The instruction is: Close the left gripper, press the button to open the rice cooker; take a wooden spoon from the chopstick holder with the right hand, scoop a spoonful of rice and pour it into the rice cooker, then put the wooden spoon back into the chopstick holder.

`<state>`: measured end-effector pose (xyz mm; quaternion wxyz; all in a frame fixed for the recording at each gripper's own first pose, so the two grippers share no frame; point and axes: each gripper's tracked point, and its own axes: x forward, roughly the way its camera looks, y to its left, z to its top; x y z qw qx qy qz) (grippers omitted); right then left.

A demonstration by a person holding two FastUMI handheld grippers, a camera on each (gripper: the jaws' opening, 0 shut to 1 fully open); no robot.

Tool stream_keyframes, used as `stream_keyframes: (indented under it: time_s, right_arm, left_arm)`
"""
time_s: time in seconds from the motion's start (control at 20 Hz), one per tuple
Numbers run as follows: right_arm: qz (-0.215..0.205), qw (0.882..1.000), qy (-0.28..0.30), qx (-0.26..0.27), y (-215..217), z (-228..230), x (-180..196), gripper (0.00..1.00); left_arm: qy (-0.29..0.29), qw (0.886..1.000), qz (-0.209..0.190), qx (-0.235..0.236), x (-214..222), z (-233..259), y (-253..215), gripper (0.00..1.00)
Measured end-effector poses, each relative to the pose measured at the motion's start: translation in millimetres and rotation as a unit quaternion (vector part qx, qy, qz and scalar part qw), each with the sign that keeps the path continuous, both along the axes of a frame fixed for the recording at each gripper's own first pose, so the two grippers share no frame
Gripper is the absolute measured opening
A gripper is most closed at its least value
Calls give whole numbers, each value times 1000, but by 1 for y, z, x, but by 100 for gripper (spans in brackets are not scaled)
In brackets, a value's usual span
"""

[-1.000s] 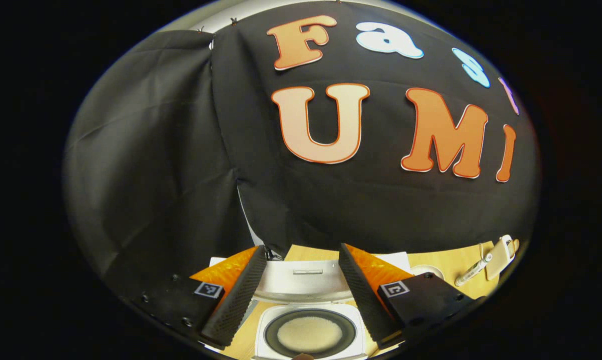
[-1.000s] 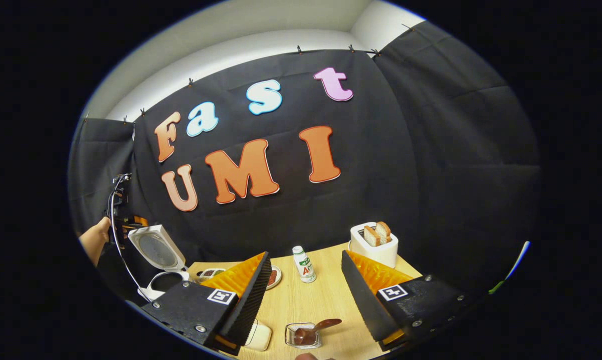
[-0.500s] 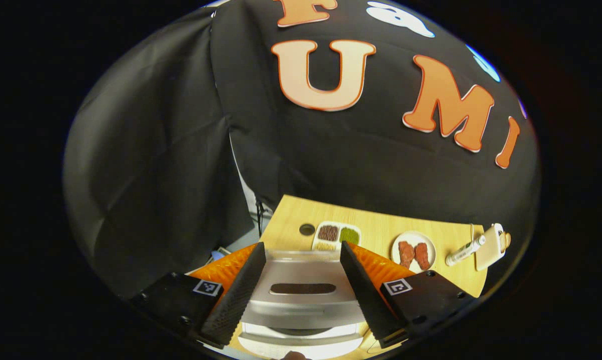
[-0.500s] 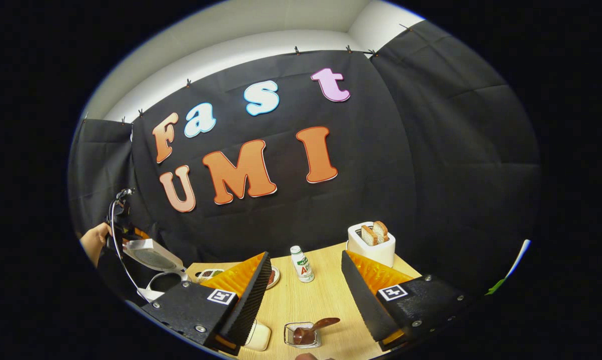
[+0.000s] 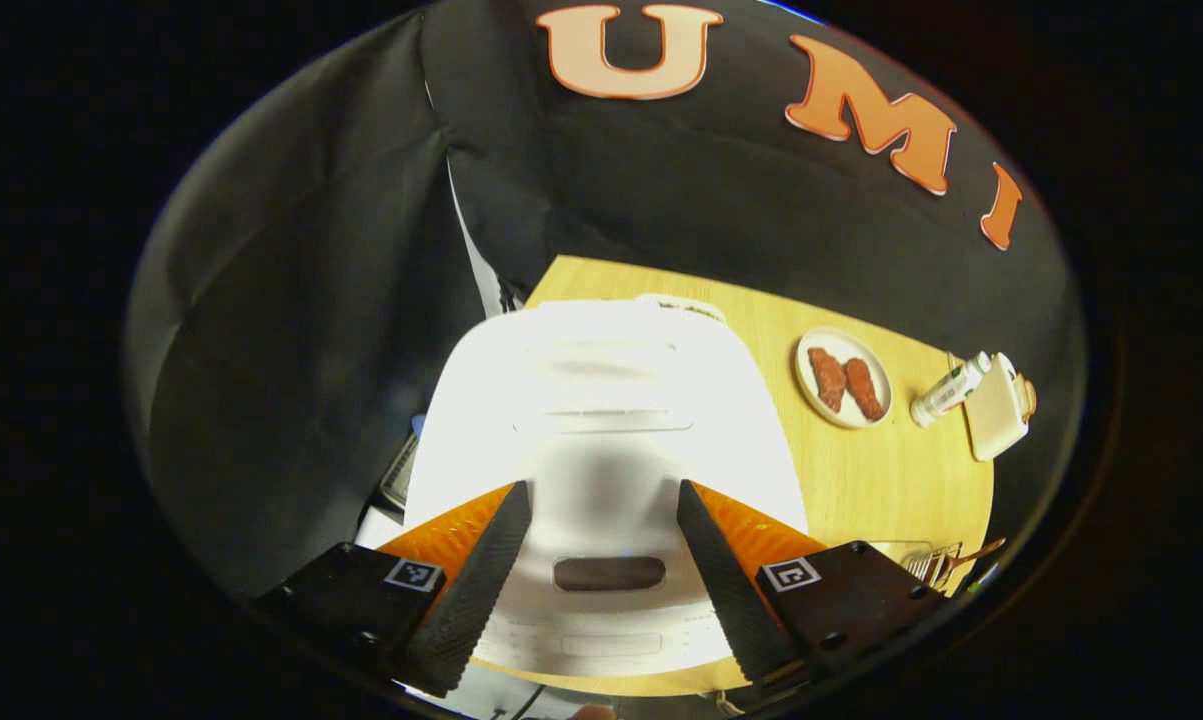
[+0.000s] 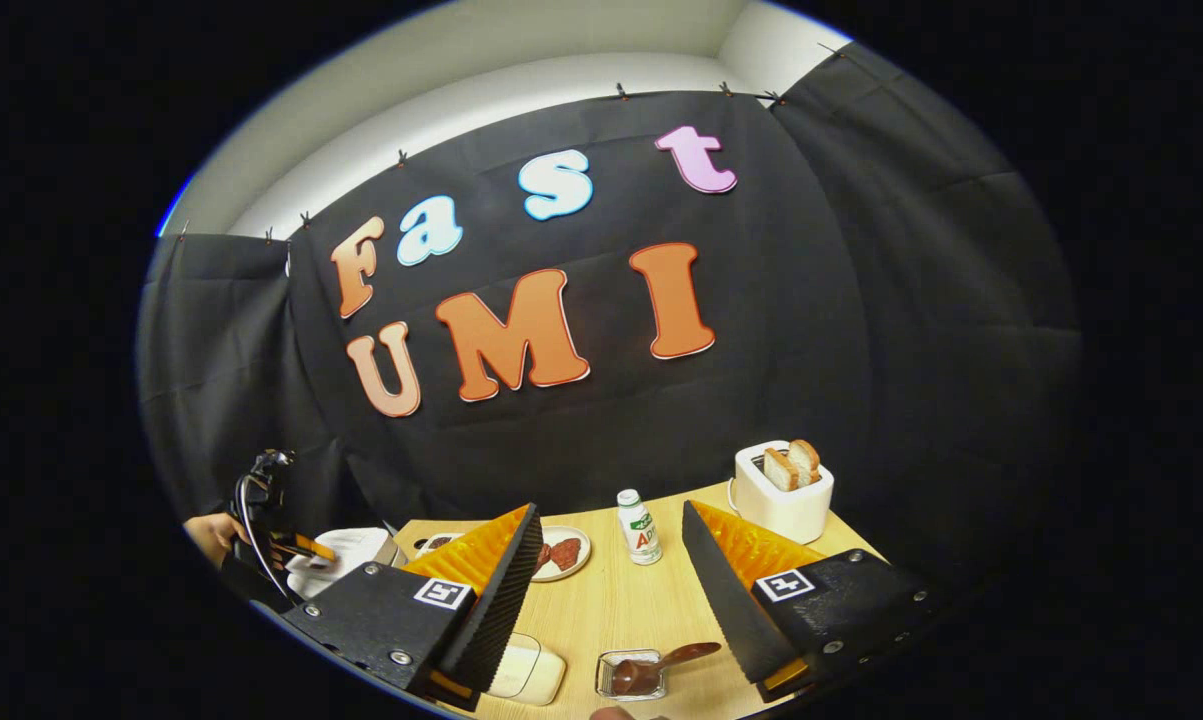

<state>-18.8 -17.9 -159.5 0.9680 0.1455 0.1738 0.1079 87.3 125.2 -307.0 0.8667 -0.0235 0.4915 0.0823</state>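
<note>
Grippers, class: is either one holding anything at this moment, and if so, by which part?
Nothing is held. The left gripper is open over the rice cooker's lid; the right gripper is open above the table.

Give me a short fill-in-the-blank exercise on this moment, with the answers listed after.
1. The rice cooker lid is ____.
2. The toaster holds ____ slices of bread.
3. The plate of red food lies on the wooden ____.
4. Both fingers of the left hand-held gripper stand ____, above the cooker.

Answers: shut; two; table; apart
</note>
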Motion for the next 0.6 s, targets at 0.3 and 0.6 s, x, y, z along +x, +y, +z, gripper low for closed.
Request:
stream_keyframes:
  time_s: [0.3, 0.6]
  right_arm:
    - [17, 1000, -6, -9, 15, 6, -1, 88]
    - [17, 998, -50, -28, 17, 57, 12, 88]
  left_arm:
    - [-14, 1000, -2, -12, -6, 2, -10, 100]
    - [-158, 987, -35, 7, 13, 119, -34, 100]
